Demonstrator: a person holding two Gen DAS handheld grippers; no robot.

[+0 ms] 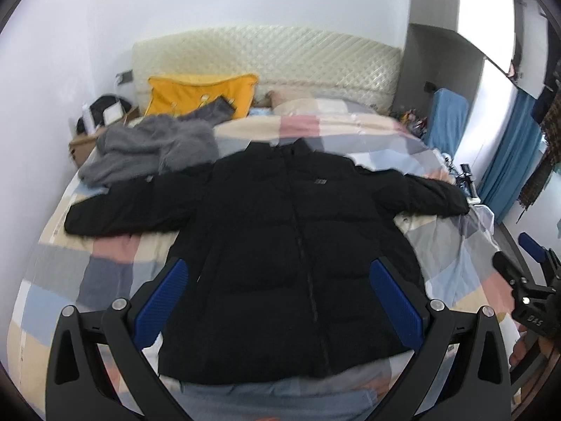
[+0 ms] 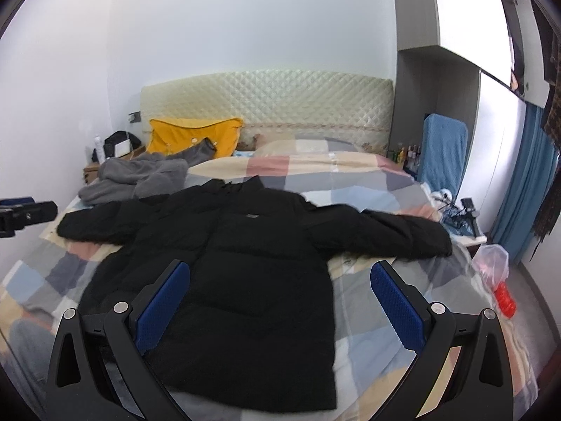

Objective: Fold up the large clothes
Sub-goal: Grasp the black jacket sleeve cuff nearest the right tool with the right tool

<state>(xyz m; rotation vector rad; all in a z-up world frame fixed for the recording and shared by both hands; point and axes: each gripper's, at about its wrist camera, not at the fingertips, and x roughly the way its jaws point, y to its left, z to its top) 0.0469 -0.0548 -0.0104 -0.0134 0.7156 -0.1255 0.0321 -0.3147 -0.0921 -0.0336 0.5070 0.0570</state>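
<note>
A large black puffer jacket [image 1: 280, 245] lies flat and front-up on the bed, both sleeves spread out to the sides, collar toward the headboard. It also shows in the right wrist view [image 2: 228, 263]. My left gripper [image 1: 277, 301] is open and empty, held above the jacket's lower half. My right gripper [image 2: 280, 301] is open and empty, above the jacket's right hem edge. The right gripper's body shows at the right edge of the left wrist view [image 1: 526, 287].
The bed has a checked pastel quilt [image 1: 455, 256] and a quilted cream headboard [image 1: 280, 56]. A grey fleece garment [image 1: 150, 147] and a yellow pillow [image 1: 200, 93] lie at the far left. A nightstand [image 2: 466, 217] and a plastic bag [image 2: 494, 266] are to the right of the bed.
</note>
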